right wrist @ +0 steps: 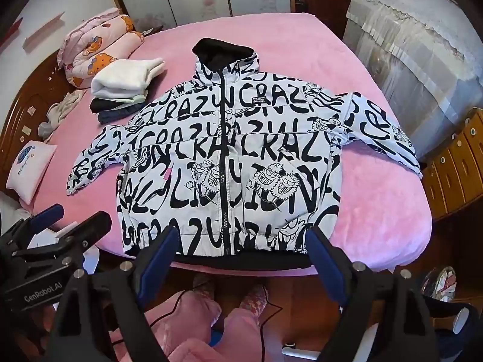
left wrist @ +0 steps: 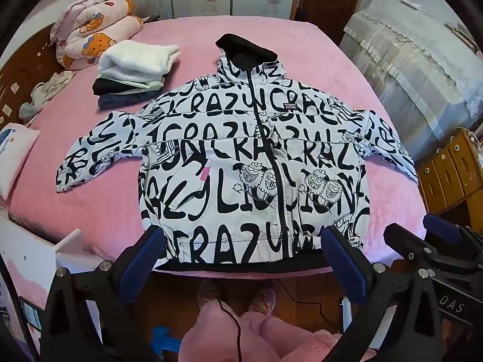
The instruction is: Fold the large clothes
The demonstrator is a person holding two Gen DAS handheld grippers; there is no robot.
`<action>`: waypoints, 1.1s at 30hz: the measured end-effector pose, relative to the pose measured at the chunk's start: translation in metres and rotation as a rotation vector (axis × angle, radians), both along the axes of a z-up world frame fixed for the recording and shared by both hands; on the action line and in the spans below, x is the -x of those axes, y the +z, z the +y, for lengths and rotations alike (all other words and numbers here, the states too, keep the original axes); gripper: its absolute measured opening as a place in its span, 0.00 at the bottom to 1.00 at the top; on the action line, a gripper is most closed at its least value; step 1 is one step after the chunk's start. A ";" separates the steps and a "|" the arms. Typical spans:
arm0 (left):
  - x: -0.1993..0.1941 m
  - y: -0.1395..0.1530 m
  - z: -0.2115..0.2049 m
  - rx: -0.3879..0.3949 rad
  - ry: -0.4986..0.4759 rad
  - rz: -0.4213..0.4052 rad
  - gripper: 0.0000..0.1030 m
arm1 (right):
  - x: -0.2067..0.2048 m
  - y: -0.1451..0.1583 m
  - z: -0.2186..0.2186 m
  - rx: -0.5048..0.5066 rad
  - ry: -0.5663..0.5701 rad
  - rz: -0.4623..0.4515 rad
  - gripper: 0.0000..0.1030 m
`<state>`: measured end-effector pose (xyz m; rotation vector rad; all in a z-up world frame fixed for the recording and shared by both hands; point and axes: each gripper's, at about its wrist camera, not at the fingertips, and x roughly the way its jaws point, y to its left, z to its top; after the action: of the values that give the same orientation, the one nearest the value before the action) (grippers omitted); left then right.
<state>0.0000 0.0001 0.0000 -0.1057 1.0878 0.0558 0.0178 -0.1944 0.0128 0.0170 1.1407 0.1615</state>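
Observation:
A white jacket (left wrist: pixel 241 157) (right wrist: pixel 229 163) covered in black lettering lies flat and zipped on the pink bed, front up, sleeves spread to both sides, black hood at the far end. Its black hem lies along the near bed edge. My left gripper (left wrist: pixel 243 241) hovers above the hem, open wide, nothing between its blue pads. Over the hem hangs my right gripper (right wrist: pixel 243 241), likewise open and empty. Each gripper shows at the other view's edge: the right gripper (left wrist: pixel 422 229) in the left wrist view, the left gripper (right wrist: pixel 75 214) in the right wrist view.
A stack of folded clothes (left wrist: pixel 135 75) (right wrist: pixel 123 90) sits far left of the jacket, with a rolled bear-print quilt (left wrist: pixel 90 30) behind it. A small pillow (left wrist: pixel 15 157) lies at the left edge. A wooden drawer chest (left wrist: pixel 452 175) stands right. The person's slippered feet (left wrist: pixel 235 295) are below the bed edge.

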 end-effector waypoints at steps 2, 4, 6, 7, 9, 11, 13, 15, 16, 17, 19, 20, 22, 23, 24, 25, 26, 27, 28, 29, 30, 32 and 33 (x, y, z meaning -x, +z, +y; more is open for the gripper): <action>0.000 0.000 0.000 -0.002 0.000 -0.003 1.00 | 0.000 0.000 0.000 0.001 -0.001 -0.002 0.84; 0.000 0.000 0.000 -0.004 0.001 0.003 1.00 | 0.001 0.001 -0.001 0.004 -0.001 -0.004 0.84; 0.000 0.000 0.000 0.001 -0.001 -0.004 1.00 | 0.001 0.001 -0.001 0.005 -0.001 -0.006 0.84; 0.000 0.001 0.000 0.002 -0.002 -0.005 1.00 | 0.001 0.001 -0.001 0.003 -0.003 -0.006 0.84; 0.000 0.000 0.000 0.002 -0.001 -0.006 1.00 | 0.001 0.002 -0.002 0.002 -0.004 -0.007 0.84; -0.001 -0.001 -0.001 -0.001 -0.002 -0.007 1.00 | 0.001 0.002 -0.002 0.000 -0.005 -0.007 0.84; -0.001 -0.002 -0.002 -0.002 -0.004 -0.007 1.00 | 0.002 0.003 -0.003 0.001 -0.004 -0.009 0.84; -0.002 -0.003 -0.002 0.001 -0.004 -0.006 1.00 | 0.002 0.003 -0.004 0.000 -0.005 -0.011 0.84; -0.001 0.006 -0.007 0.006 0.000 -0.006 1.00 | 0.002 0.003 -0.004 0.002 -0.004 -0.010 0.84; -0.001 0.007 -0.008 0.002 0.002 -0.006 1.00 | 0.002 0.003 -0.005 0.001 -0.003 -0.010 0.84; -0.001 0.008 -0.009 0.000 0.005 -0.006 1.00 | 0.003 0.003 -0.006 0.001 -0.002 -0.011 0.84; -0.002 0.010 -0.014 -0.004 0.007 -0.007 1.00 | 0.004 0.003 -0.007 0.000 -0.002 -0.011 0.84; -0.002 0.013 -0.015 -0.007 0.014 -0.008 1.00 | 0.005 0.002 -0.008 0.001 -0.003 -0.013 0.84; -0.003 0.015 -0.018 -0.009 0.017 -0.008 1.00 | 0.006 0.001 -0.008 0.000 -0.002 -0.015 0.84; 0.000 0.013 -0.017 -0.010 0.020 -0.008 1.00 | 0.006 0.001 -0.009 0.000 -0.002 -0.016 0.84; 0.000 0.013 -0.014 -0.007 0.018 -0.008 1.00 | 0.007 0.000 -0.009 0.001 -0.001 -0.016 0.84; 0.001 0.013 -0.013 -0.008 0.017 -0.009 1.00 | 0.005 0.003 -0.010 0.002 0.000 -0.019 0.84; 0.004 0.013 -0.013 -0.008 0.019 -0.010 1.00 | 0.004 0.005 -0.011 0.003 0.000 -0.022 0.84; 0.007 0.010 -0.011 -0.005 0.018 -0.013 1.00 | 0.004 0.007 -0.010 0.002 -0.001 -0.026 0.84; 0.008 0.010 -0.012 -0.007 0.015 -0.011 1.00 | 0.001 0.007 -0.010 0.002 -0.005 -0.032 0.84; 0.008 0.008 -0.012 -0.008 0.014 -0.010 1.00 | 0.001 0.011 -0.014 0.001 -0.008 -0.035 0.84; 0.009 0.006 -0.014 -0.012 0.013 -0.010 1.00 | 0.000 0.014 -0.017 0.002 -0.018 -0.043 0.84; 0.010 0.007 -0.014 -0.013 0.014 -0.013 1.00 | 0.004 0.014 -0.022 0.003 -0.016 -0.049 0.84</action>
<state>-0.0099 -0.0134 0.0068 -0.1017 1.0737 0.0745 0.0137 -0.2159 0.0273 0.0189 1.0914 0.1450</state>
